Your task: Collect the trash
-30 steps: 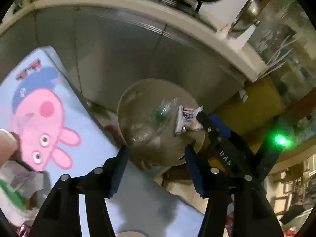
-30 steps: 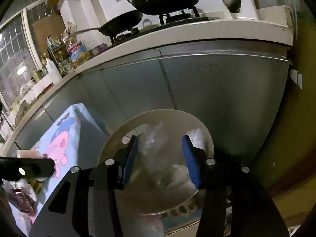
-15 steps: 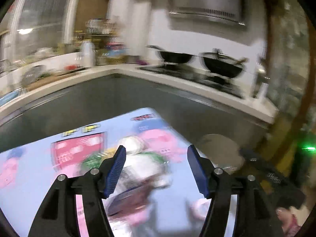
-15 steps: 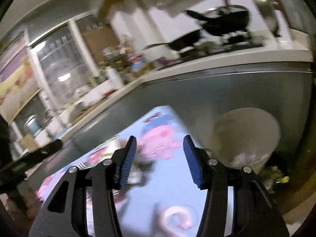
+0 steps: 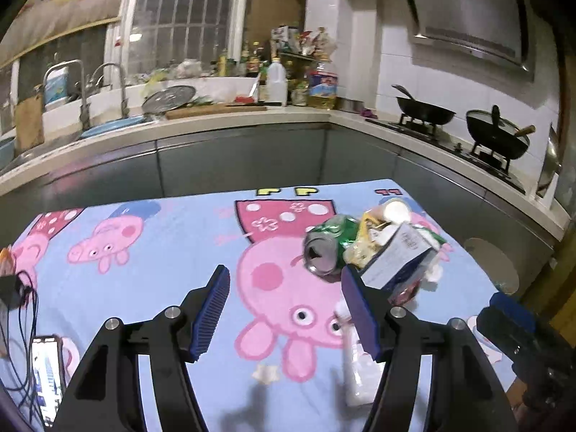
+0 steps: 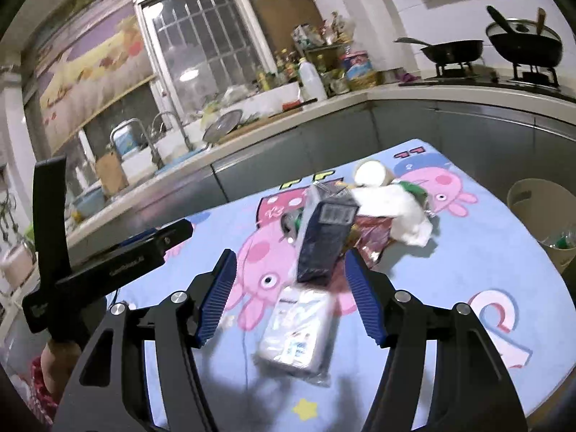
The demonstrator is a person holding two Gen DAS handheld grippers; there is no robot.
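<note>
A pile of trash lies on the blue cartoon-pig tablecloth [image 5: 151, 288]: a crushed green can [image 5: 325, 248], a carton [image 5: 396, 255], yellow wrappers and a white cup [image 5: 396, 210]. My left gripper [image 5: 286, 309] hovers open just left of the pile, nothing between its fingers. My right gripper [image 6: 289, 288] faces the same pile, its jaws opening. The dark carton [image 6: 324, 241] and a clear plastic packet [image 6: 298, 334] show between its fingers, untouched by the pads. Crumpled white paper [image 6: 396, 212] lies behind. The beige bin [image 6: 543, 212] stands past the table's right edge.
A phone [image 5: 46, 374] with black cables lies at the table's left end. Grey cabinets and a cluttered counter with sink [image 5: 108, 126] and two woks [image 5: 496, 136] wrap around behind. The left gripper's body [image 6: 108, 262] shows at left in the right wrist view.
Both grippers have swung from above the bin back to the table and now face the trash pile. The right gripper's fingers stand wider apart than before.
</note>
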